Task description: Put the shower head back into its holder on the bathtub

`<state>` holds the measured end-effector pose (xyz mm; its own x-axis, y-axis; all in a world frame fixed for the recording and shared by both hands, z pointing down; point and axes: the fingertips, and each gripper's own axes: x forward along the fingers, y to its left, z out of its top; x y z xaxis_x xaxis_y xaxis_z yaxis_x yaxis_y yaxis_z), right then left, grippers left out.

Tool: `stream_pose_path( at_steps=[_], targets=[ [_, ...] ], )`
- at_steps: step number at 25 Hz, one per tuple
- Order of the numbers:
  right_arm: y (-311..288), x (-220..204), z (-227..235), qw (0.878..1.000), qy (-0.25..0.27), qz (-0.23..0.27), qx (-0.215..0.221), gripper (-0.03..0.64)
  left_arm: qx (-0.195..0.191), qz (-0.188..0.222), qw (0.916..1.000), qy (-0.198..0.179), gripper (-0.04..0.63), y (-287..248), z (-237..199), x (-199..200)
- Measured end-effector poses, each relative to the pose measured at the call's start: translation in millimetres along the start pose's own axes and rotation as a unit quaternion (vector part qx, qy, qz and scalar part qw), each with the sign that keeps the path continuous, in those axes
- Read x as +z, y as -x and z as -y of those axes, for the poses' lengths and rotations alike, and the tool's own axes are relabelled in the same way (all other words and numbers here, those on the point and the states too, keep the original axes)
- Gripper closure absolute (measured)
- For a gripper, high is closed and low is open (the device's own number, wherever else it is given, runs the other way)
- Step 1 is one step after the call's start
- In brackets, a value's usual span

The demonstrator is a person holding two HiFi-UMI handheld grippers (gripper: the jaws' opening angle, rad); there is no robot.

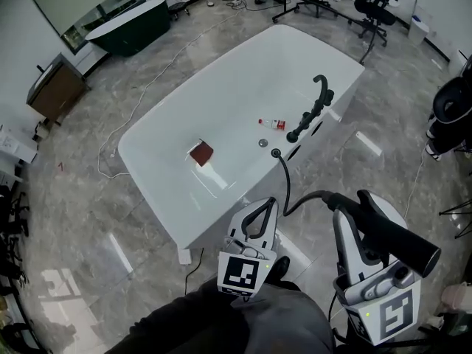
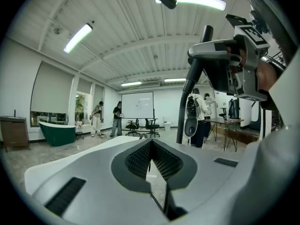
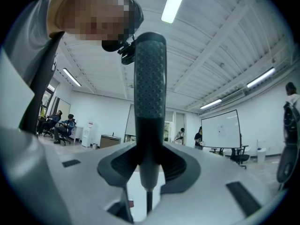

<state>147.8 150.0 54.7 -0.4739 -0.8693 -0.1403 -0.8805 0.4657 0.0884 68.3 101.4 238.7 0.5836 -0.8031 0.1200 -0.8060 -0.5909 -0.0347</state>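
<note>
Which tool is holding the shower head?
The right tool: its jaws are clamped on the handle of the dark shower head. The left tool is shut with nothing between its jaws.

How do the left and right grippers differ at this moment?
The right gripper is clamped on the black shower head; the left gripper is shut with nothing between its jaws. A hose runs from the right gripper's load to the bathtub; the left gripper carries nothing. Both sit near the person, short of the bathtub.
</note>
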Motion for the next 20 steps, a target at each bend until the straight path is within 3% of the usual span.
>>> stream_pose_path(
  at_steps=[20],
  targets=[
    [-96.8,41.7,1.5,0.997,0.06,0.027,0.048,0.48,0.038,0.04,0.9981,0.028,0.592,-51.7,-81.1,9.0]
  ],
)
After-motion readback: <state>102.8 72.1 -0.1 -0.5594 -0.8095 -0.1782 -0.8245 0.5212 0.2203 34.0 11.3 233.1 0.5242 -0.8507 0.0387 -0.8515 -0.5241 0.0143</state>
